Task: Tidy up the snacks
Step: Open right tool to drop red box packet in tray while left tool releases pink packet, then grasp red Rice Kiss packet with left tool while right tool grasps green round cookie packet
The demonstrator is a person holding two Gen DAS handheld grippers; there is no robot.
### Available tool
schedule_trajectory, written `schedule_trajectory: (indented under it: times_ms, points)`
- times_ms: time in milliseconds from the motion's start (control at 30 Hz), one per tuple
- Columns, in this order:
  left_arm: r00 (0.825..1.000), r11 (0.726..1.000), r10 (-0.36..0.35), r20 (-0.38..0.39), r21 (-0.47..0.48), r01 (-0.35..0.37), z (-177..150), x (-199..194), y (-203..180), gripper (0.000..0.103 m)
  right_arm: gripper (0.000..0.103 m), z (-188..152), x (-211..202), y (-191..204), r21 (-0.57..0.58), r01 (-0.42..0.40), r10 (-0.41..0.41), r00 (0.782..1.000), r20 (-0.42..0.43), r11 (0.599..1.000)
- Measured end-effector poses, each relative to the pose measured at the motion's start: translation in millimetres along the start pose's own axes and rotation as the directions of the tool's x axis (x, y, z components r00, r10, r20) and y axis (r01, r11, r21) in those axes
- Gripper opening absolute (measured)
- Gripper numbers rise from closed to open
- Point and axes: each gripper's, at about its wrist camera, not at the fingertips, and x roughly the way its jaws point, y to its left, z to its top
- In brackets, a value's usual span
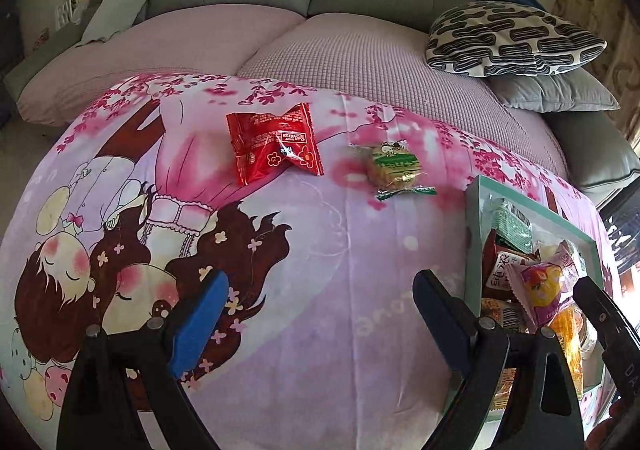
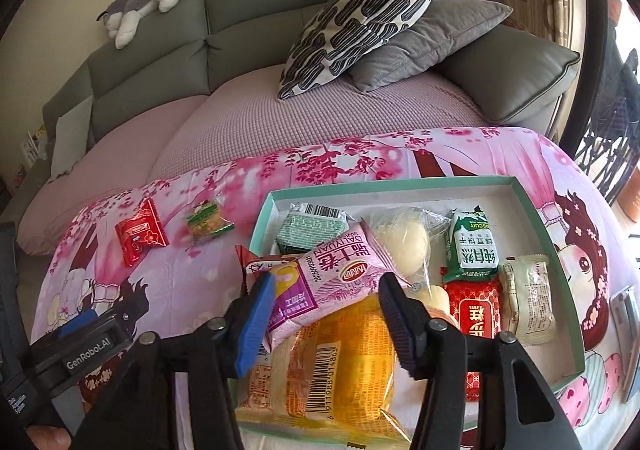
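The right gripper (image 2: 326, 308) straddles the pink pack (image 2: 320, 282) over the box (image 2: 536, 205), seemingly letting go, while the left gripper (image 1: 320, 314) gapes empty toward the red pack (image 1: 272, 143).

Readable text on snack packs and gripper body

Pink packet (image 2: 332, 270): "DALIYUAN". Green-white packet (image 2: 472, 246): "BISCUIT". Yellow pack (image 2: 340, 362) barcode: "911988 014863". Red packet (image 1: 272, 141): "KISS", upside down. Left gripper body (image 2: 86, 346): "GenRobot.AI".

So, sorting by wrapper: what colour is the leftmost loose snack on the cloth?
Red wrapper, clearest in the left wrist view.
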Motion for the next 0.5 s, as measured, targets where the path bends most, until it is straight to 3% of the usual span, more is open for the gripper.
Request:
schedule_trajectory:
  times_ms: [133,233,367,500]
  points:
    - [1.000,1.000,0.008,0.022,-0.027,-0.007,4,-1,8,0.095,0.075,1,1,4,-0.006,-0.009,0.009,1.000,0.007,1.000]
    - [1.000,0.999,0.007,0.028,-0.049,-0.005,9,-1,15,0.102,0.085,3,1,7,-0.014,-0.007,0.007,1.000,0.013,1.000]
    - [1.000,0.998,0.008,0.030,-0.068,-0.006,24,0,28,0.102,0.085,11,1,13,-0.019,-0.003,0.004,1.000,0.029,1.000]
    - [0.997,0.997,0.056,0.044,-0.053,-0.054,53,5,41,0.102,0.085,22,4,35,-0.054,-0.029,0.032,0.998,0.052,0.998]
